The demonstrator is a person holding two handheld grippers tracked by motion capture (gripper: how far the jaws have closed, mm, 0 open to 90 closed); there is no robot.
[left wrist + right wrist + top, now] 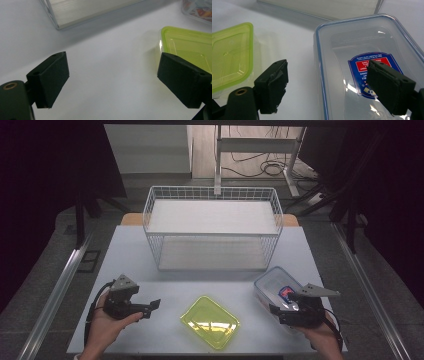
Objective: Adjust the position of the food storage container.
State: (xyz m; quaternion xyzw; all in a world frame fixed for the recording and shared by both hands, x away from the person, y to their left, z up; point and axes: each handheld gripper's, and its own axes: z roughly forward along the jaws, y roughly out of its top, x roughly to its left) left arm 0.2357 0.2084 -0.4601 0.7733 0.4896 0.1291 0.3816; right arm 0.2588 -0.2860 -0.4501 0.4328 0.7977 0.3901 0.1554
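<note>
A yellow-green plastic container (210, 321) lies near the table's front edge, in the middle. A clear box with a blue-rimmed lid and a red and blue label (276, 289) sits to its right. My left gripper (151, 309) is held low to the left of the yellow-green container (186, 42) and points toward it, open with only bare table between its jaws (113, 72). My right gripper (280, 305) hovers over the near part of the clear box (362, 42), open (327, 77), with the box's left rim between its jaws. The pads touch nothing.
A white wire basket (212, 195) with two shelves stands at the back middle of the white table (130, 255). Its lower edge (87, 11) lies ahead of my left gripper. Metal rails run along both sides of the table. Cables lie on the floor beyond.
</note>
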